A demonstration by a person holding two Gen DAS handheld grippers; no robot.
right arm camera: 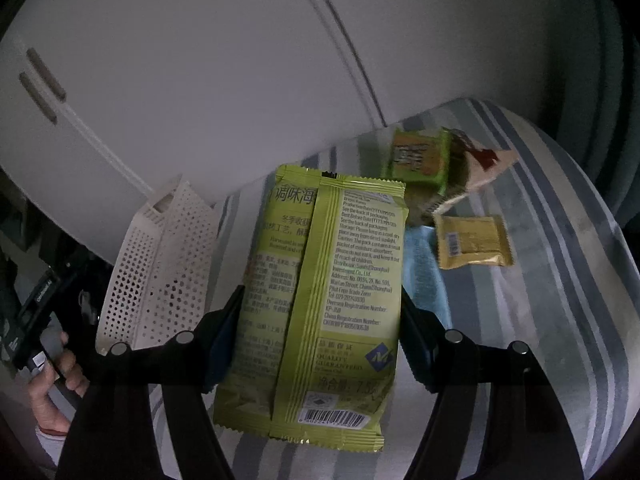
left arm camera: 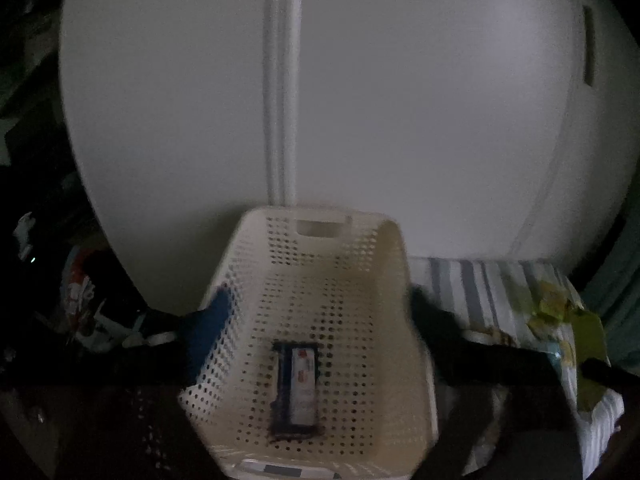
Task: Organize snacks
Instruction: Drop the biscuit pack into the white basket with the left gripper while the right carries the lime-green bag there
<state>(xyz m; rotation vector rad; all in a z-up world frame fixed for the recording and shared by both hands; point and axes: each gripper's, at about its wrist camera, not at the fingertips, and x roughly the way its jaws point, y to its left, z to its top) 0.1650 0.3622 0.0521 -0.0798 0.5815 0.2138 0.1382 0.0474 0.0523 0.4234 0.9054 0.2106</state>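
At the far left of the right wrist view, a person's hand (right arm camera: 52, 376) gripped the dark handle of the other tool. Just right of it stood the cream perforated basket (right arm camera: 160, 264) on the striped bed cover (right arm camera: 560, 280), its far end close to a white cabinet (right arm camera: 200, 60).

In the left wrist view, the left gripper (left arm camera: 316, 312) straddled that basket (left arm camera: 320, 280): its jaws stood wide, the blue-padded finger outside the left wall and the dark finger outside the right wall. Whether either finger touched the wall could not be told. Inside, a single dark blue packet (left arm camera: 298, 390) lay flat on the basket floor toward the near end, its long axis running from near to far. The rest of the basket floor was bare.

Right of the basket, in the right wrist view, the right gripper (right arm camera: 320, 332) held a green snack packet (right arm camera: 320, 300) between its jaws, clamped at the packet's two side edges. The packet was raised above the bed cover, back side to the camera, long axis running away from the camera, with the barcode end near and the sealed top far.

Further right, on the bed cover, lay a small green packet (right arm camera: 420, 160), a beige wrapper (right arm camera: 480, 168) touching it, a yellow sachet (right arm camera: 472, 246) and a light blue packet (right arm camera: 424, 272) partly hidden behind the held one.
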